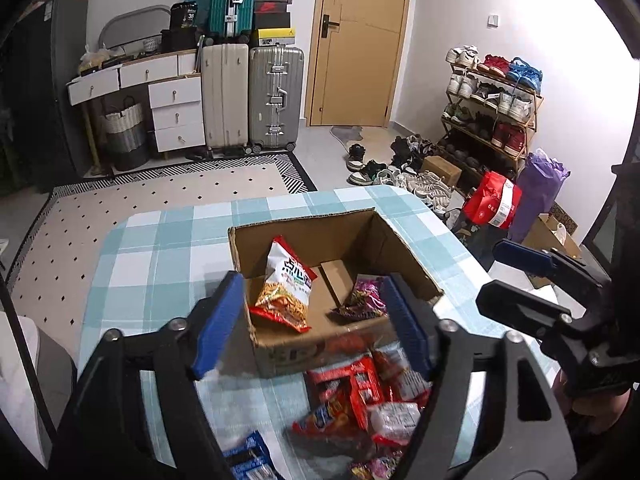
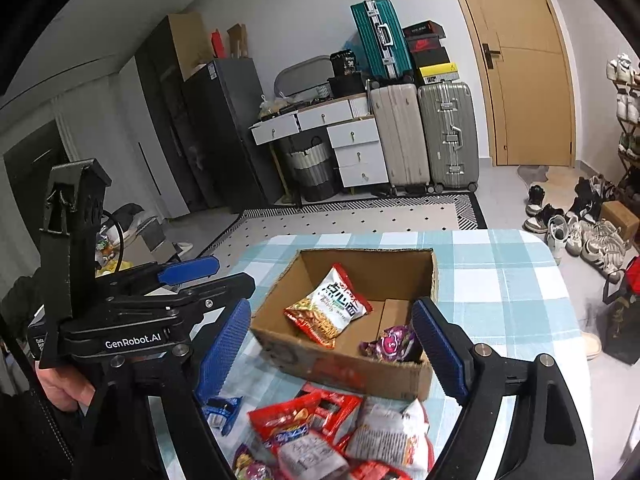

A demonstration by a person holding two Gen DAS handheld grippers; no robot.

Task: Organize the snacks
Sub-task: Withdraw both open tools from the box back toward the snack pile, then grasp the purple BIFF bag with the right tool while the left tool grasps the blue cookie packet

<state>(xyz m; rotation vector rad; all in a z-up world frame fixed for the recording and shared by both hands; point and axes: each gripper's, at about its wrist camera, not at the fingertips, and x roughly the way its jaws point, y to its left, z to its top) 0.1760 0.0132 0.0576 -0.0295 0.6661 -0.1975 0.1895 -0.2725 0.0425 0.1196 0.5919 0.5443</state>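
An open cardboard box (image 1: 352, 236) (image 2: 344, 364) stands on the blue checked tablecloth (image 1: 160, 264) (image 2: 500, 280). Inside it lie a red-and-white noodle snack bag (image 1: 286, 284) (image 2: 332, 308) and a purple packet (image 1: 364, 298) (image 2: 388, 344). In front of the box sits a pile of red and white snack packets (image 1: 360, 396) (image 2: 332, 428), with a blue packet (image 1: 248, 456) (image 2: 220, 408) to its left. My left gripper (image 1: 312, 280) (image 2: 234, 272) hovers open above the box's near edge, empty. My right gripper (image 2: 330, 304) (image 1: 490, 276) is also open and empty, just right of the left one.
Beyond the table lie a patterned rug (image 1: 160, 200), white drawers (image 1: 176, 108), suitcases (image 1: 276, 96) and a wooden door (image 1: 360, 40). A shoe rack (image 1: 492, 108), loose shoes and a red bag (image 1: 494, 200) crowd the floor at the right. A hand (image 2: 60, 388) holds the left gripper.
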